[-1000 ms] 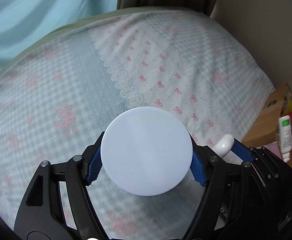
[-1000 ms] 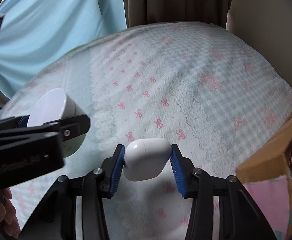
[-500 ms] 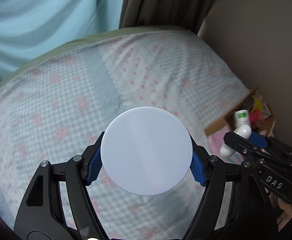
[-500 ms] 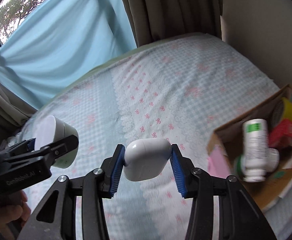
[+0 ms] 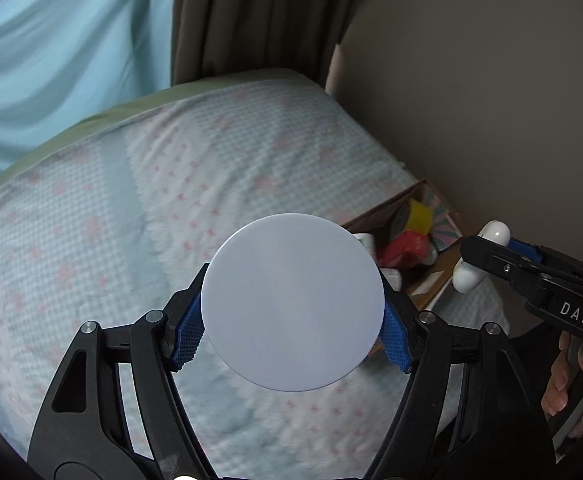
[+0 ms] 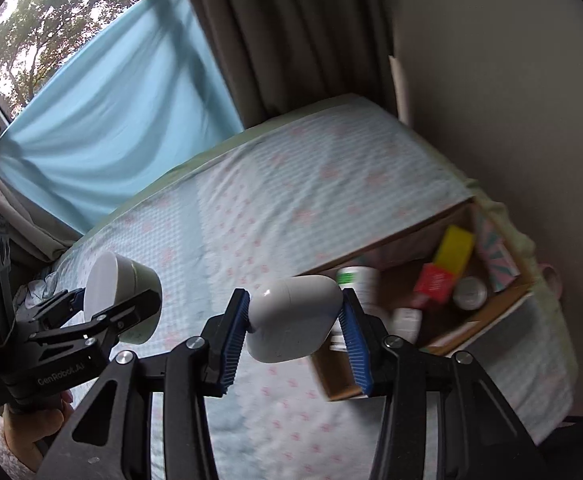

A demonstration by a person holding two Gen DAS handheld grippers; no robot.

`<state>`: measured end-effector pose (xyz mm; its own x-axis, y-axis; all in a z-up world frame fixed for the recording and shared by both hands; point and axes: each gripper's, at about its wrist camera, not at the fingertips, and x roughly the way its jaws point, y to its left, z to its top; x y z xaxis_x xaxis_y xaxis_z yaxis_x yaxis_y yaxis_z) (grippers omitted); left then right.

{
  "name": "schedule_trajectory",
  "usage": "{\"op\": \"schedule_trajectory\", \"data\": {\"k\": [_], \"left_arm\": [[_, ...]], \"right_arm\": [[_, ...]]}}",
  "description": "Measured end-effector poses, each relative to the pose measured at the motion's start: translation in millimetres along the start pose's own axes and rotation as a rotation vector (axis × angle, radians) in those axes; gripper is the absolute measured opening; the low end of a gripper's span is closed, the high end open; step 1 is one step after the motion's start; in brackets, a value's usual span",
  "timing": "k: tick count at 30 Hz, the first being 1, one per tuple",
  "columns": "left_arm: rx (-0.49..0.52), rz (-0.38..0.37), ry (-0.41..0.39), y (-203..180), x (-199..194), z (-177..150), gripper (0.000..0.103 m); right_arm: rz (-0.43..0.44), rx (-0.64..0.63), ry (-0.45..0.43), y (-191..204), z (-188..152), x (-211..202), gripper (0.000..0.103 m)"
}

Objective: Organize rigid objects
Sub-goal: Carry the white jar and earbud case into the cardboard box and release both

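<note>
the round white lid (image 5: 292, 304) in my left gripper (image 5: 291, 334) is hiding part of the cardboard box (image 5: 431, 280) behind it. in my right view the white case (image 6: 293, 318) is covering a blurred bottle (image 6: 357, 280), and the labels on the box's contents are too smeared to read.

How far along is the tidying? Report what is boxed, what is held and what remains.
Done: the open cardboard box on the bed already holds a yellow block, a red packet and a white bottle.
In hand: the left gripper holds a round white-lidded jar; the right gripper holds a smooth white case.
Left: both still need placing in the box.
</note>
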<state>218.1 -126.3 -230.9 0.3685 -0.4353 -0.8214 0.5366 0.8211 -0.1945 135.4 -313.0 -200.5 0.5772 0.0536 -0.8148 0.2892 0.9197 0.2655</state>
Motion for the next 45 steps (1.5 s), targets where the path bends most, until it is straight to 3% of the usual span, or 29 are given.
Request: {"op": "schedule_trajectory", "data": {"k": [5, 14, 20, 27, 36, 38, 40, 41, 43, 44, 45], "left_arm": [[-0.024, -0.011, 0.033, -60, 30, 10, 0.070], [-0.044, 0.005, 0.103, -119, 100, 39, 0.070], [-0.017, 0.009, 0.161, -145, 154, 61, 0.070], [0.039, 0.020, 0.246, -158, 220, 64, 0.070], [0.094, 0.032, 0.328, -158, 264, 55, 0.070], [0.127, 0.039, 0.323, -163, 265, 54, 0.076], [0.141, 0.017, 0.320, -167, 265, 54, 0.103], [0.146, 0.018, 0.313, -169, 263, 56, 0.103], [0.152, 0.010, 0.291, -170, 254, 57, 0.103], [0.148, 0.012, 0.285, -169, 251, 57, 0.103], [0.144, 0.018, 0.282, -167, 248, 57, 0.103]], "right_arm": [[-0.015, -0.056, 0.022, -51, 8, -1, 0.042], [-0.015, -0.060, 0.068, -135, 17, 30, 0.042], [-0.030, -0.044, 0.108, -176, 20, 61, 0.042], [-0.067, -0.063, 0.162, -207, 16, 105, 0.042], [-0.142, -0.208, 0.201, -218, 1, 142, 0.042], [-0.160, -0.243, 0.207, -218, -2, 147, 0.042], [-0.180, -0.258, 0.209, -218, -4, 152, 0.042], [-0.185, -0.259, 0.200, -219, -5, 151, 0.044], [-0.138, -0.237, 0.192, -220, -7, 147, 0.057], [-0.105, -0.223, 0.191, -220, -8, 146, 0.073], [-0.059, -0.209, 0.204, -220, -10, 145, 0.097]]}}
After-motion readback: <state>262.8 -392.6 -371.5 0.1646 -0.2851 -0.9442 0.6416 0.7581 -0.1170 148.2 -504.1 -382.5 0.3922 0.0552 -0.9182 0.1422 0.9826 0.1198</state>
